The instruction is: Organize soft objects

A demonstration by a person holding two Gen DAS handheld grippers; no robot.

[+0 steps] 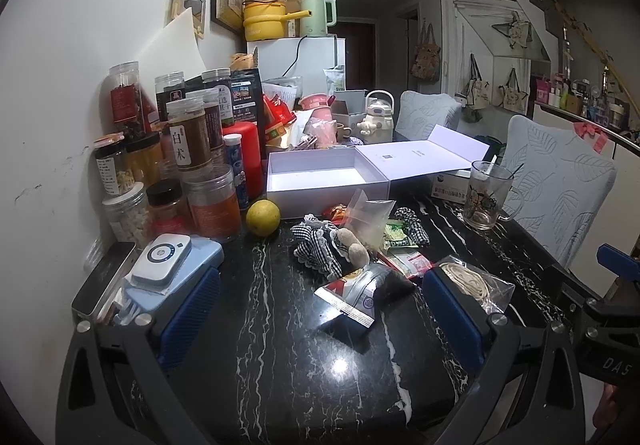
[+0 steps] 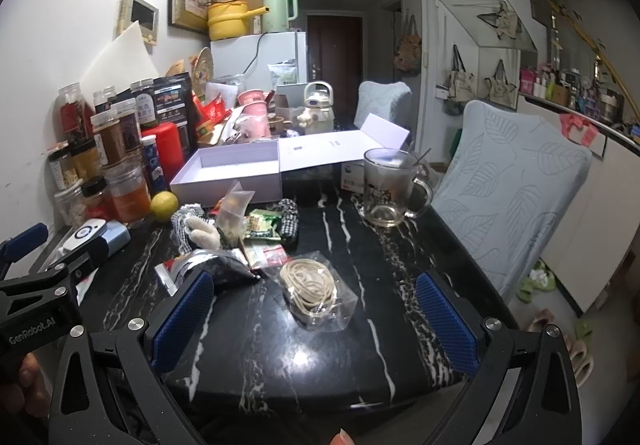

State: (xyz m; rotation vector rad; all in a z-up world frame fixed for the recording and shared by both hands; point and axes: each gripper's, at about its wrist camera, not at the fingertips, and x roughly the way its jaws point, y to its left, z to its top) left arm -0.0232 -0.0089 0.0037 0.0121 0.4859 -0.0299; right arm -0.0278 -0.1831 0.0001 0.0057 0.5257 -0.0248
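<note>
Both hand-held grippers, left [image 1: 320, 309] and right [image 2: 314, 309], hung wide and empty over the worktop [image 1: 280, 345], presumably to lift pouches [image 1: 360, 289] into the box [image 1: 320, 175].

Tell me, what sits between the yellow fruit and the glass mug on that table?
A heap of soft things: a checkered cloth with a plush toy, clear bags and snack packets, lying between the lemon and the glass mug. Both wrist views show it.
</note>
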